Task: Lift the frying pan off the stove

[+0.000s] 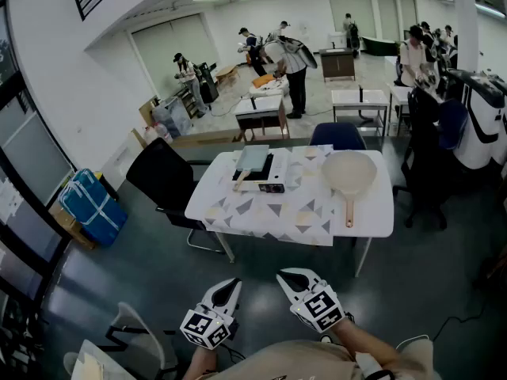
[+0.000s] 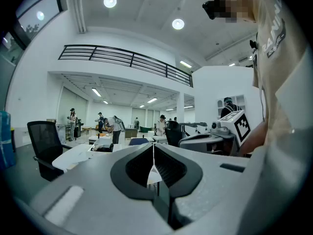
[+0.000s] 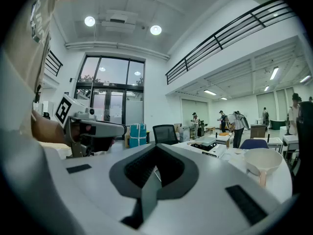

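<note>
A portable stove stands on the patterned table, with a flat grey-blue square pan lying on it. To the stove's right a cream round frying pan with a wooden handle rests on the table. Both grippers hang low near my body, well short of the table. My left gripper is shut and empty, and so is my right gripper. In the right gripper view the cream pan and the stove lie ahead, beyond the shut jaws. The left gripper view's jaws also meet.
A black office chair stands at the table's left and a blue chair behind it. A blue bag sits by the left wall. Several people work at desks far behind. Dark floor lies between me and the table.
</note>
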